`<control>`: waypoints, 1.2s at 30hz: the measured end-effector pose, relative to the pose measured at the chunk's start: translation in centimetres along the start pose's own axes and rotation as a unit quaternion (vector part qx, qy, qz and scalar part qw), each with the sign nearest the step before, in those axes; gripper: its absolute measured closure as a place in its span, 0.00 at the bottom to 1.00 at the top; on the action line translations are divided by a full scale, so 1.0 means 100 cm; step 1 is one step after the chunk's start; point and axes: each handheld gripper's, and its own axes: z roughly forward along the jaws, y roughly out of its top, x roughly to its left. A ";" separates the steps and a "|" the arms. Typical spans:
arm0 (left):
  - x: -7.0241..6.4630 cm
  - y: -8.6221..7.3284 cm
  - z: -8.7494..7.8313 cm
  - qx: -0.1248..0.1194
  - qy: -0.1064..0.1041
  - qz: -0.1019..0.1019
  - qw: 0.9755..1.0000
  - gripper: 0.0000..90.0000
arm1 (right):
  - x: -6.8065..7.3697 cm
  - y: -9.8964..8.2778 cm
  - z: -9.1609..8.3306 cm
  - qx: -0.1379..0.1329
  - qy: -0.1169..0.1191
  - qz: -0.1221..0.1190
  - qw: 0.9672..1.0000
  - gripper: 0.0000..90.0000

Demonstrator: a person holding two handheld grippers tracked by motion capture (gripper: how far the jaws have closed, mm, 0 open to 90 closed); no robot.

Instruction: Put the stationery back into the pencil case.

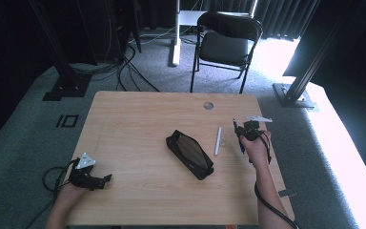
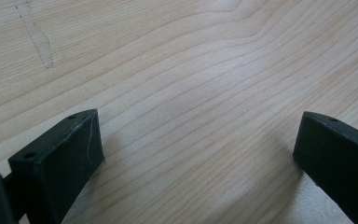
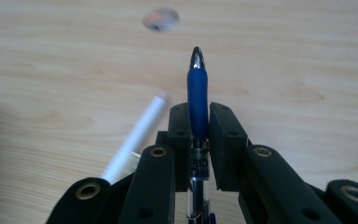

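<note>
Pen (image 3: pixel 197 88) first: a blue-gripped ballpoint, pinched between the jaws of the right claw (image 3: pixel 198 122), its metal tip pointing past them toward the round cable hole (image 3: pixel 161 18) in the desk (image 1: pixel 133 119). From the high view the right claw (image 1: pixel 249 130) sits near the desk's right edge, with the person's hand (image 1: pixel 256 151) wrapped around it. Just beside it lies a white stick-like thing (image 1: pixel 218 140), perhaps another pen, and further in, a black pencil case (image 1: pixel 189 154) rests at an angle mid-desk.

The left claw (image 1: pixel 89 175) rests low near the front-left corner, jaws spread wide over bare wood with nothing between them.

My worry is the hold itself. The jaws pinch a smooth round barrel just behind the rubber grip, so the pen could swivel or slide out if the hand tilts quickly. I cannot tell whether the case is zipped shut; if it is, pushing the pen at it would only shove the case across the desk, since the left claw is well apart from it. A careless swing could also knock the white stick rolling.
</note>
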 end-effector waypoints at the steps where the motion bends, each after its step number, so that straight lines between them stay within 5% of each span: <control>1: 0.000 0.000 0.000 0.000 0.000 0.000 1.000 0.02 | 0.003 0.002 -0.004 -0.009 0.007 0.004 1.000 0.88; 7: 0.000 0.000 0.000 0.000 0.000 0.000 1.000 0.02 | 0.025 0.013 -0.022 -0.033 0.047 -0.011 0.998 0.88; 19: 0.000 0.000 0.000 0.000 0.000 0.000 1.000 0.02 | 0.095 0.033 -0.051 -0.066 0.138 -0.069 0.986 0.88; 30: 0.000 0.000 0.000 0.000 0.000 0.001 1.000 0.02 | 0.145 0.029 -0.038 -0.041 0.188 -0.121 0.974 0.88; 36: 0.000 0.000 0.000 0.000 0.001 0.002 1.000 0.02 | 0.168 0.017 -0.020 0.007 0.202 -0.150 0.968 0.88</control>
